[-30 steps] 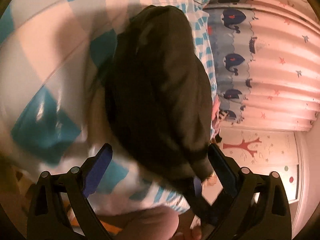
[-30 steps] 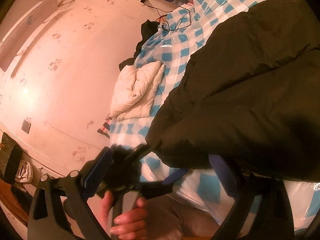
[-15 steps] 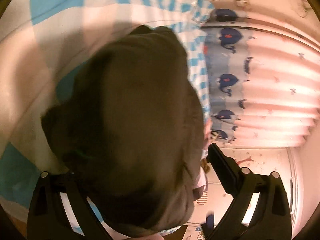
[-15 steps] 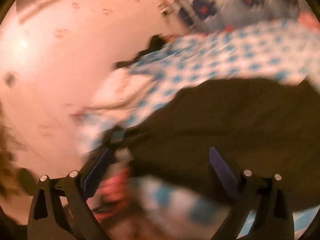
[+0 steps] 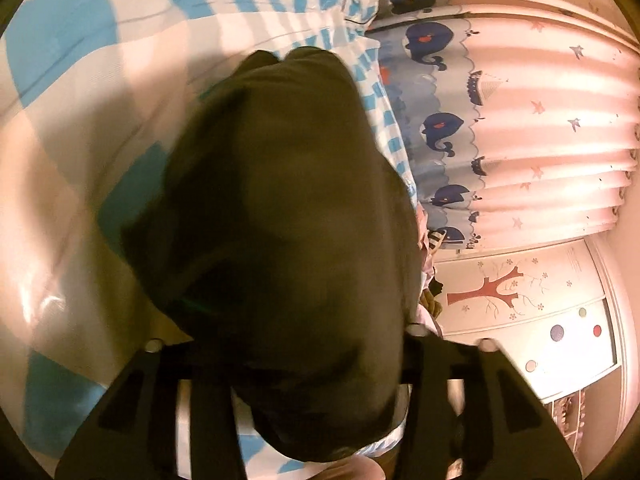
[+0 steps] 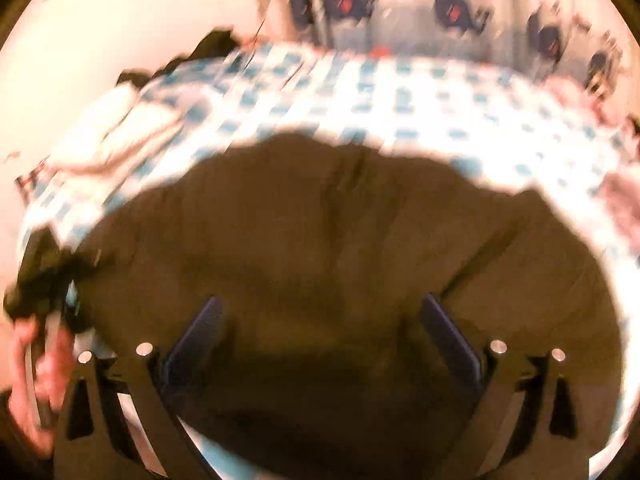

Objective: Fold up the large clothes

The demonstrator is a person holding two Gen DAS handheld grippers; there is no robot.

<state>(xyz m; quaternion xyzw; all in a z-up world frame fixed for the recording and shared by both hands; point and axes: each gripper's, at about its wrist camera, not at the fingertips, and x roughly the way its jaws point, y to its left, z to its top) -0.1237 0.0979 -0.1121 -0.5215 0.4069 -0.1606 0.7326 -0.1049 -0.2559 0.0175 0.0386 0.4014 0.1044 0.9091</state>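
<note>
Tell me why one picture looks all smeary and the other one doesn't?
Right wrist view: smeared by motion blur, so the checked bedsheet and whale curtain streak. Left wrist view: sharper, with the curtain crisp, but the dark coat close up is soft. Both bend at the edges and glow orange.

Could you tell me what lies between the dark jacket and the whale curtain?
In the left wrist view, only a strip of the blue-checked sheet separates the jacket from the curtain.
</note>
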